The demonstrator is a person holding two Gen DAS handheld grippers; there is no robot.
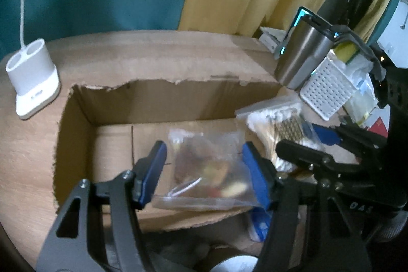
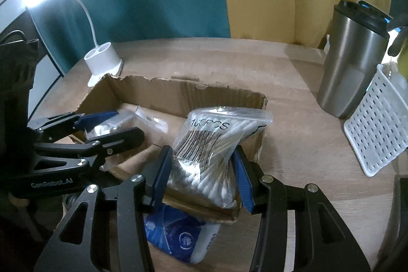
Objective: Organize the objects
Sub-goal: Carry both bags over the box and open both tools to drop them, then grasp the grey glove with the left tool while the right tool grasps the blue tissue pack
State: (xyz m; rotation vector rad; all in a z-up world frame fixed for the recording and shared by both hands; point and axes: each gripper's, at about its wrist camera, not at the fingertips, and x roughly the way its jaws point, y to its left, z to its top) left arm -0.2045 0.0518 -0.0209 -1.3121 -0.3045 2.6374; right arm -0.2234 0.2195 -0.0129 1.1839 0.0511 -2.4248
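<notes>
**Two bags over a torn box**

The right tongs [image 2: 201, 177] pinch the cotton-swab bag [image 2: 216, 152] above the cardboard box [image 2: 183, 96]; the left tongs [image 1: 204, 175] squeeze a clear bag of small items [image 1: 206, 170] over its floor. Slick plastic could slip and catch the ragged near wall.

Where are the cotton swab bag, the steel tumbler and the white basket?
Swab bag [image 2: 204, 142]: right wrist view, barcode area.
Tumbler [image 2: 352, 63]: right wrist view, steel body.
Basket [image 2: 374, 134]: right wrist view, perforated side wall.
</notes>
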